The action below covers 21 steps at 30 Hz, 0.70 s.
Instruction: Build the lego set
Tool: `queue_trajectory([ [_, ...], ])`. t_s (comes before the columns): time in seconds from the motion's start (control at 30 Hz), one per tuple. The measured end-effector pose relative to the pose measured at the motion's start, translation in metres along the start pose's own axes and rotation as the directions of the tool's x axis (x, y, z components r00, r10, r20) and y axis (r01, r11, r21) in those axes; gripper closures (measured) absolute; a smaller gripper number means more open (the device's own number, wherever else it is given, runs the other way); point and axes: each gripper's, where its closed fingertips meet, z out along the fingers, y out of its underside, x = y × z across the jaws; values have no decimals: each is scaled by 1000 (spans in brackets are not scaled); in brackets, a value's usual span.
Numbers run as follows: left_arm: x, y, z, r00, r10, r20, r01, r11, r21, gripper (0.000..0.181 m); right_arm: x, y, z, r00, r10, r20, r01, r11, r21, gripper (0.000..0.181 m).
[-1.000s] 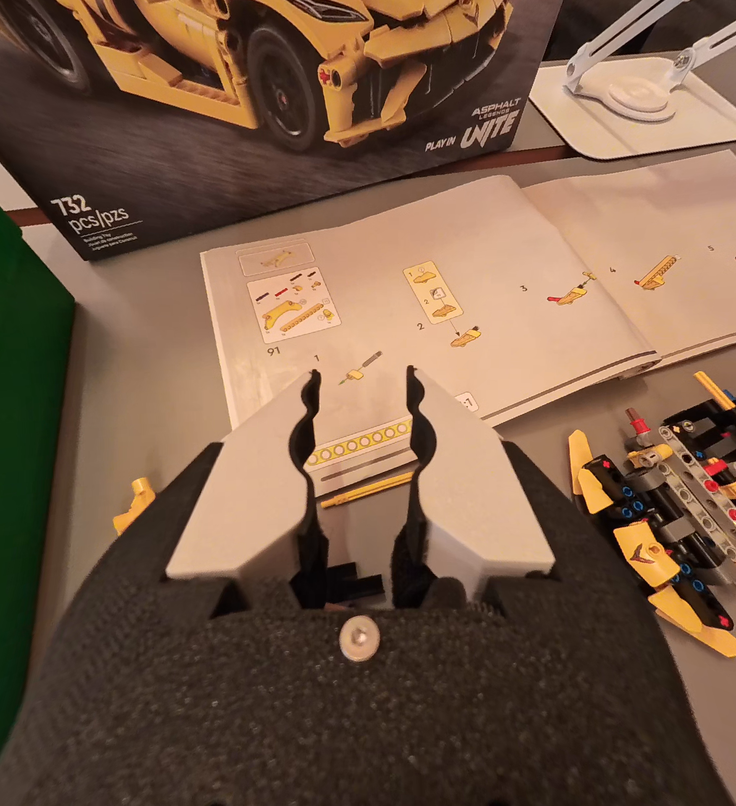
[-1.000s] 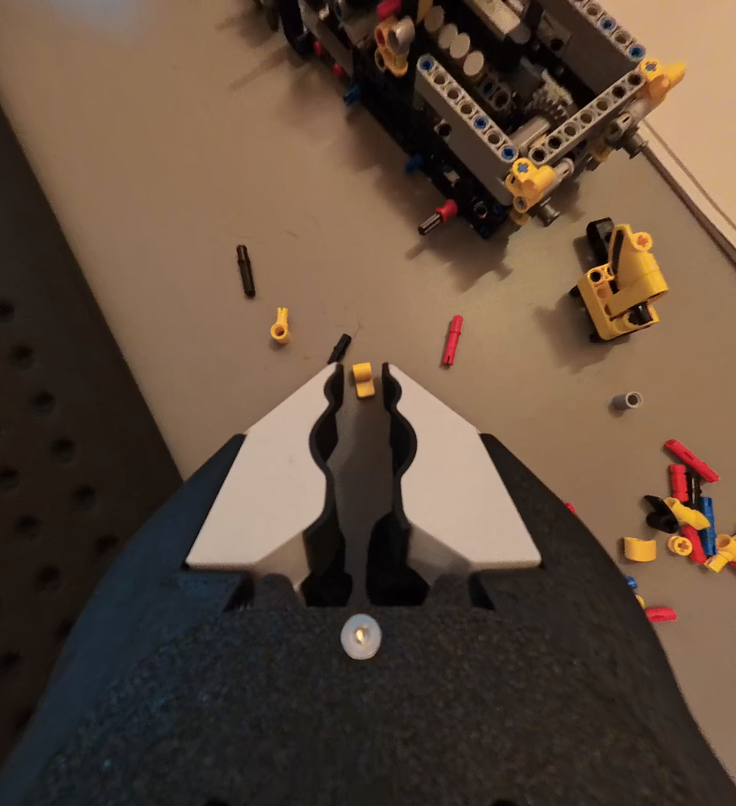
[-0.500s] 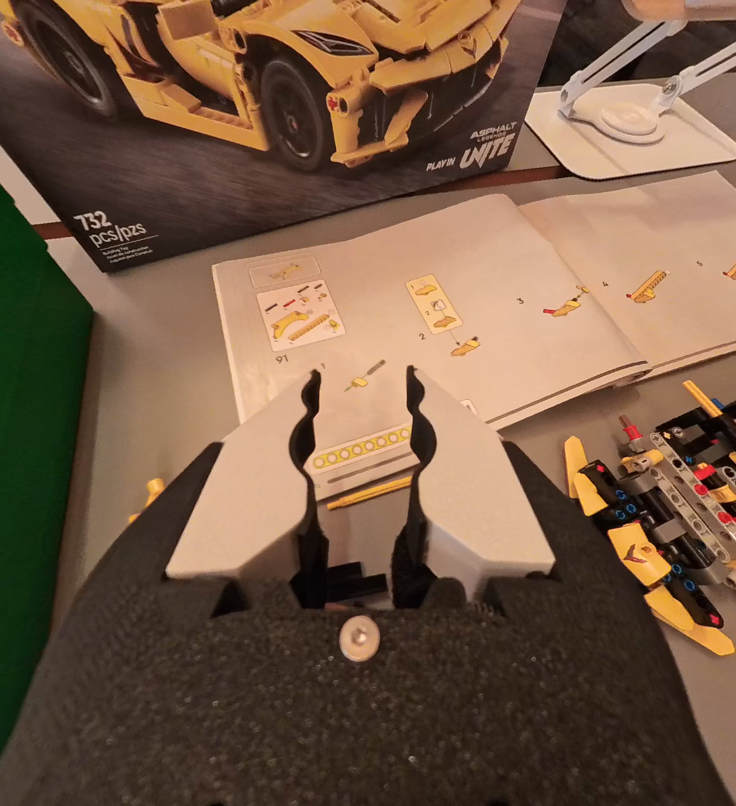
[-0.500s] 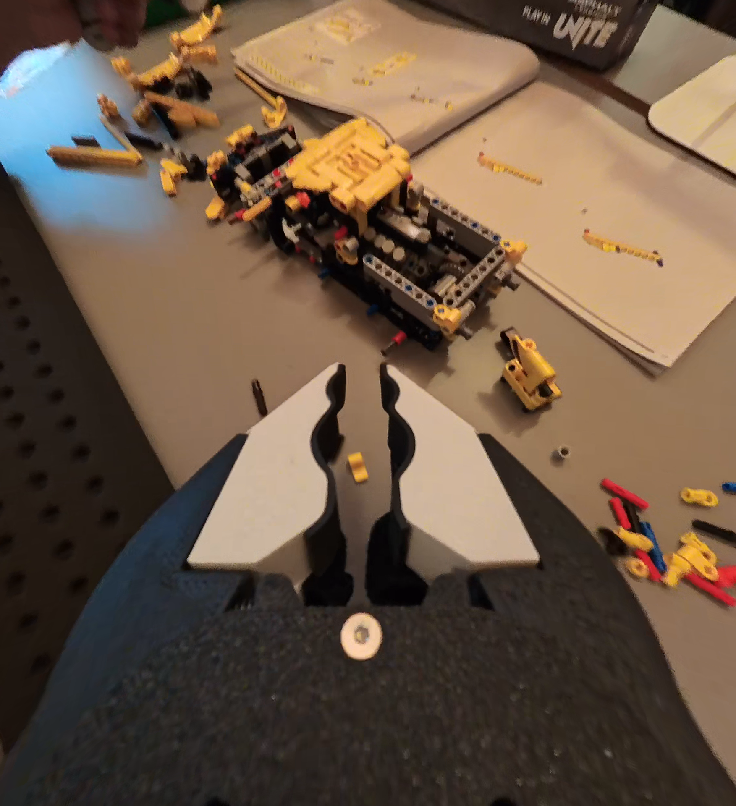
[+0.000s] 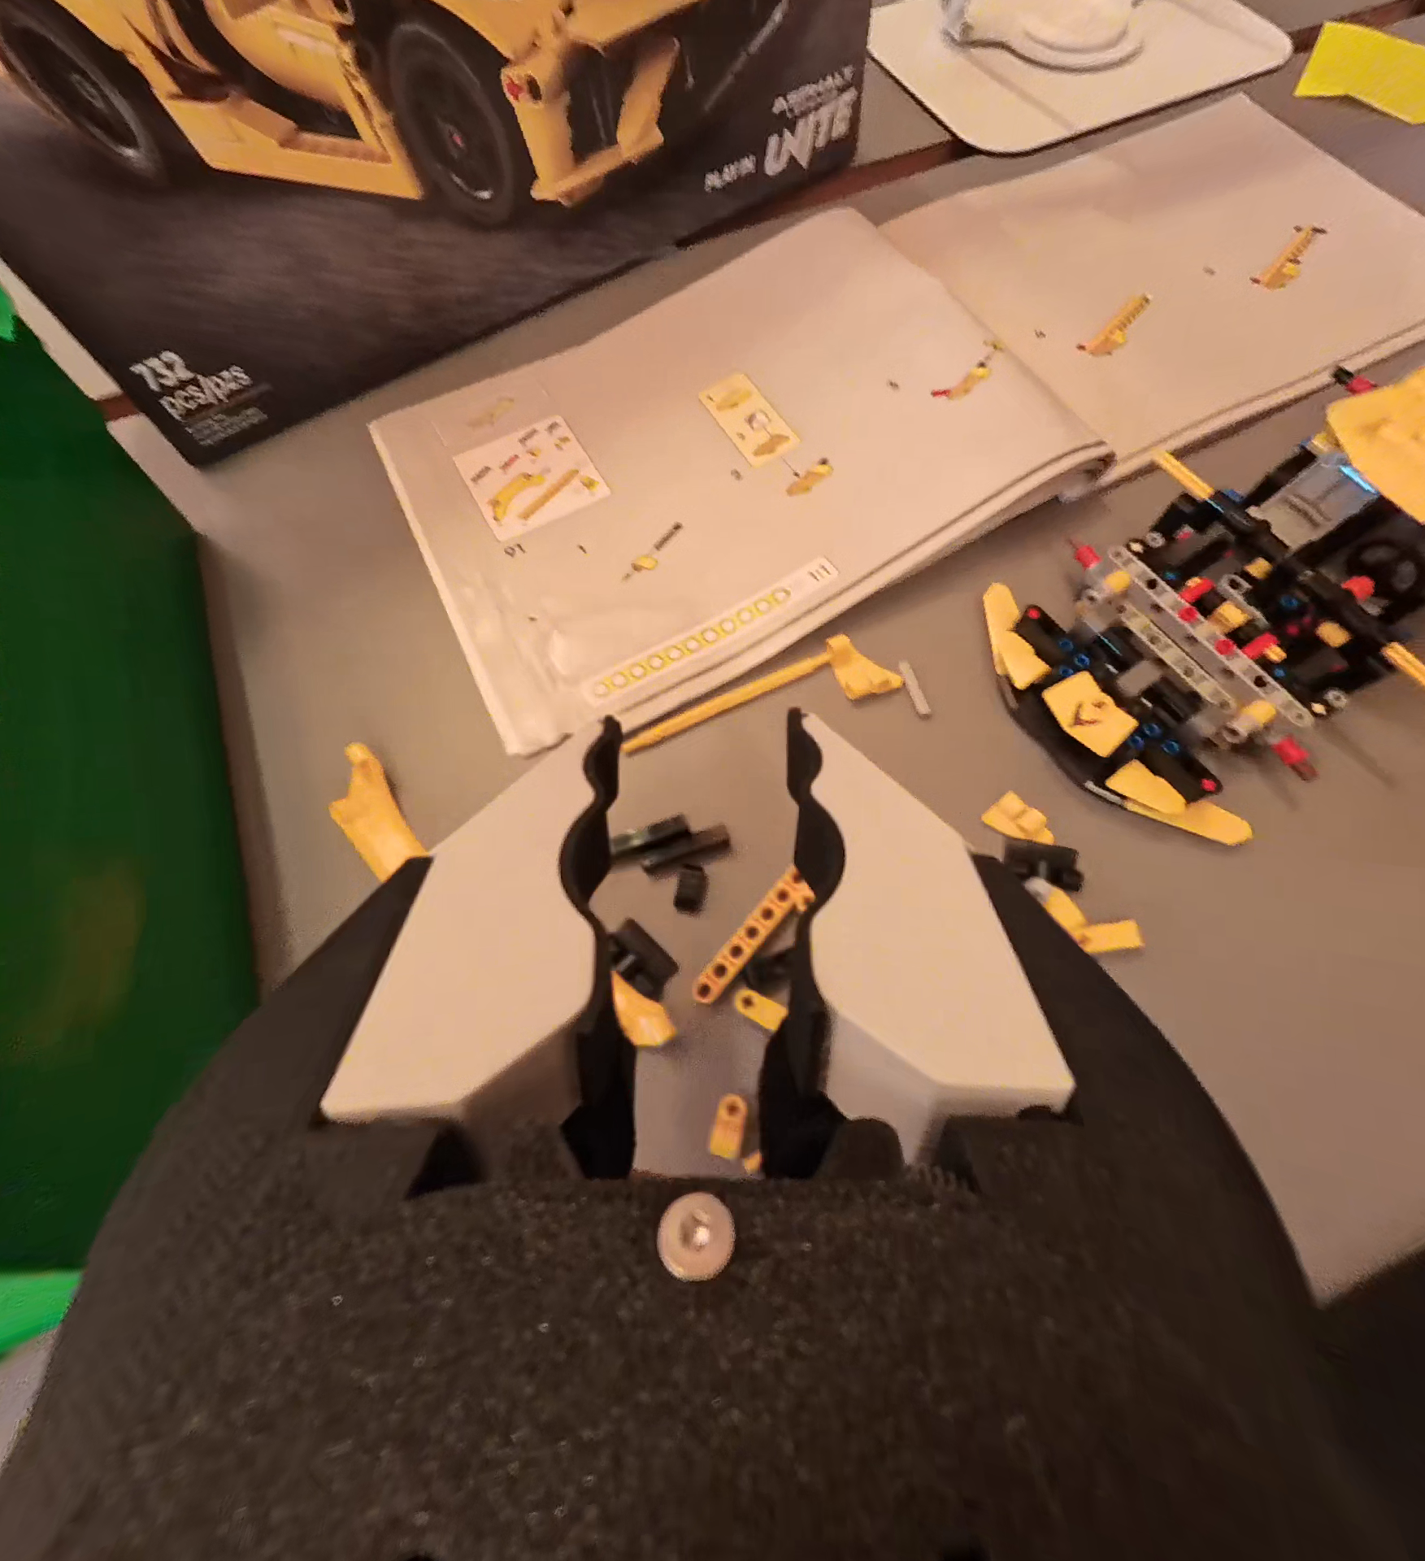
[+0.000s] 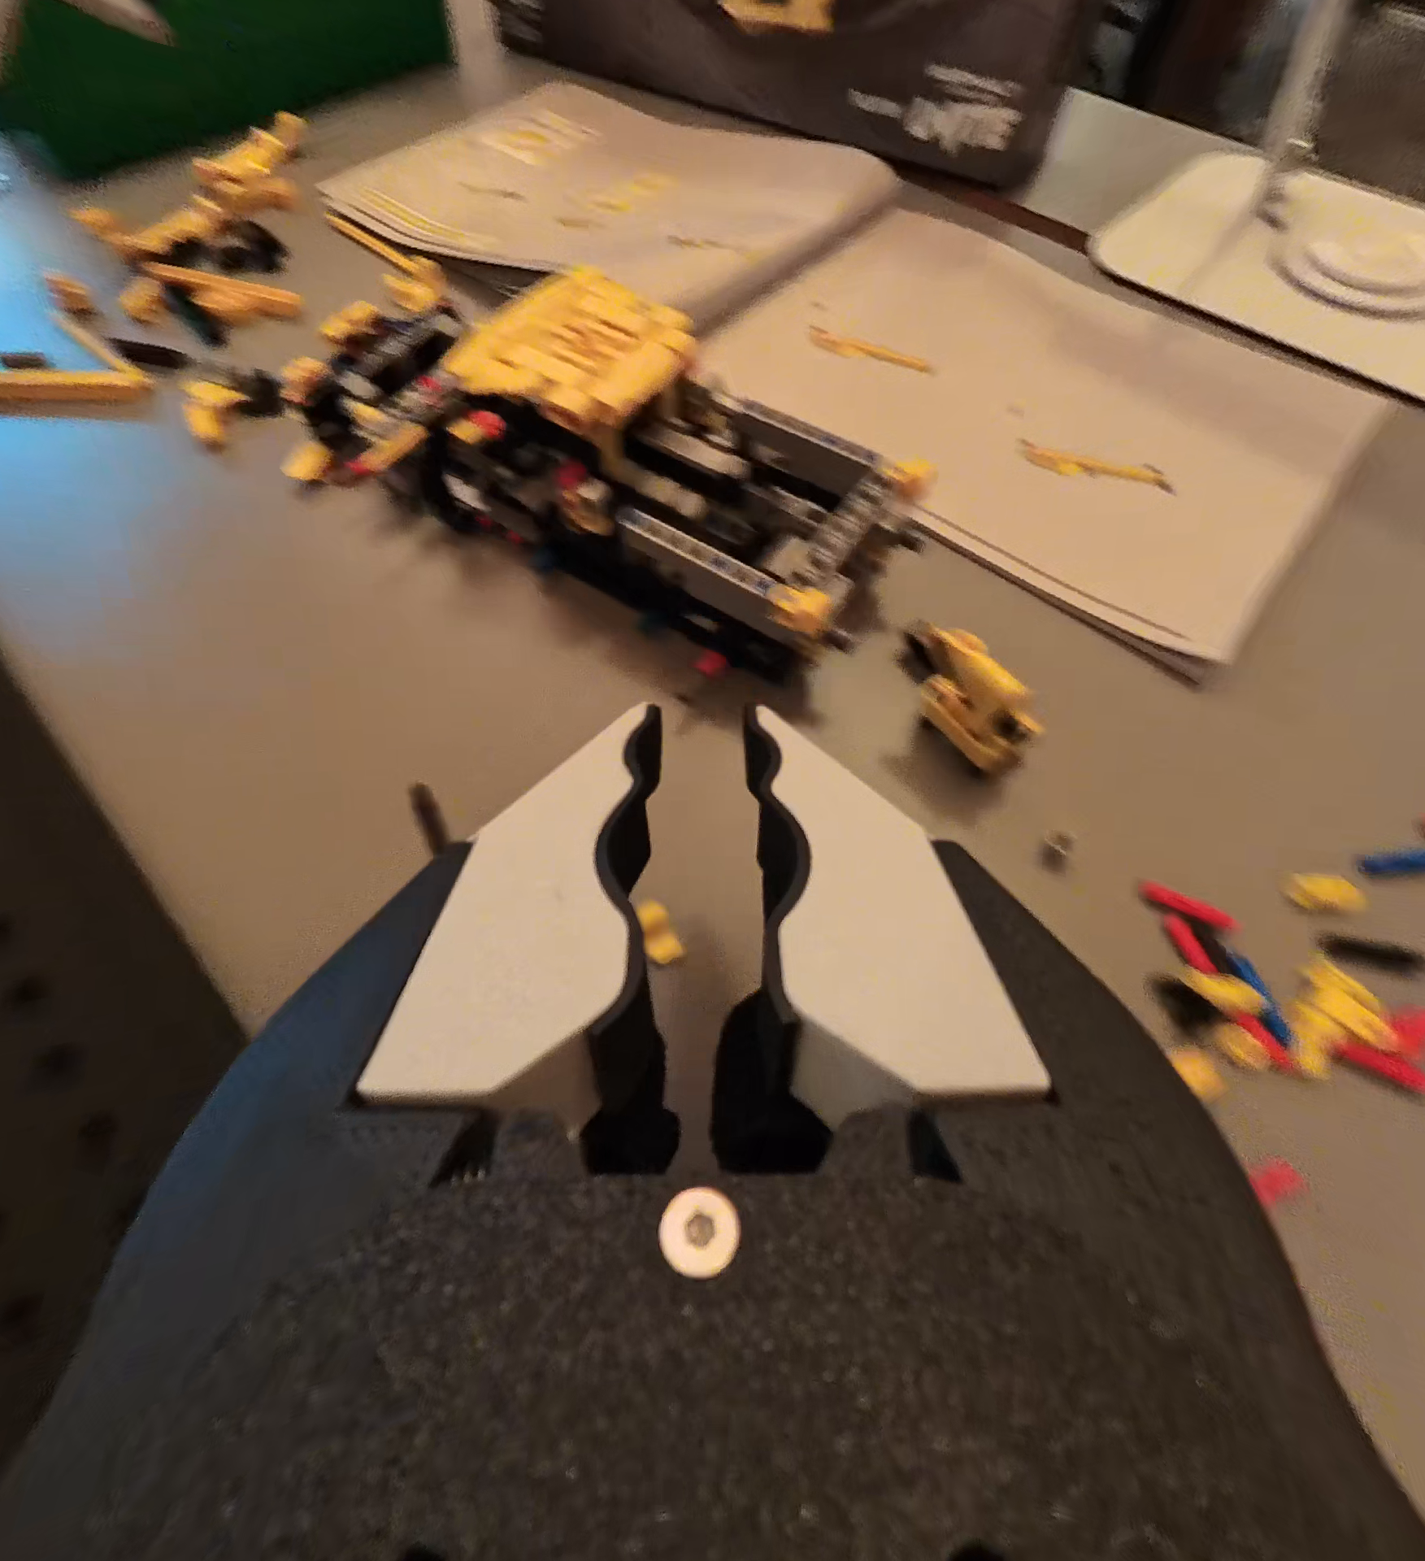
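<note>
1. My left gripper (image 5: 699,733) sits low in the frame with its jaws spread wide and nothing between them. Through the gap I see loose pieces on the grey table (image 5: 1198,1056): a yellow holed beam (image 5: 753,936), some black pins (image 5: 675,845) and a small yellow connector (image 5: 728,1125).
2. At the right edge of the left wrist view lies the part-built car chassis (image 5: 1182,667), black and grey with yellow panels (its far end runs out of frame). The open instruction booklet (image 5: 776,439) fills the middle of the frame, with a long yellow axle (image 5: 726,697) lying just beside its near edge.
3. The set's box (image 5: 354,211) stands in the upper left, and a green bin (image 5: 92,845) takes the left edge.
4. My right gripper (image 6: 696,731) has its jaws parted by a narrower gap, holding nothing. A small yellow piece (image 6: 658,929) lies on the table, seen between the fingers close to the left one (this view is badly blurred).
5. In the right wrist view the chassis (image 6: 633,473) sits at centre, above the fingertips, with a small yellow sub-assembly (image 6: 975,697) just right of it. A heap of red, blue and yellow pins (image 6: 1300,1005) lies at mid right.
</note>
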Motion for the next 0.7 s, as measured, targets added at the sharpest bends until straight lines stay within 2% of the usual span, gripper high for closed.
queue_trajectory([
  [0.1, 19, 7, 0, 999, -14, -34, 13, 1000, -26, 142, 46, 18, -25, 987, 35, -156, -43, 998, -47, 164],
  [0.23, 41, 4, 3, 998, 7, -68, -9, 999, -36, 141, 83, 58, -51, 966, 36, -256, -92, 973, -210, 161],
  [0.33, 49, 0, 6, 997, 25, -70, -28, 999, -39, 141, 72, 67, -51, 984, 76, -162, -115, 961, -252, 159],
  [0.43, 54, -5, 10, 997, 25, -75, -28, 999, -38, 141, 48, 58, -37, 994, 85, -67, -98, 967, -236, 159],
  [0.53, 57, -7, 12, 997, 29, -73, -32, 999, -42, 141, 36, 54, -25, 998, 27, -53, -39, 969, -243, 161],
  [0.63, 60, -7, 16, 997, 32, -77, -36, 998, -54, 141, 18, 48, -7, 997, 80, -1, -79, 975, -209, 161],
  [0.7, 61, -8, 18, 996, 37, -76, -41, 997, -59, 141, 15, 50, 1, 999, 38, -8, -39, 973, -228, 161],
])
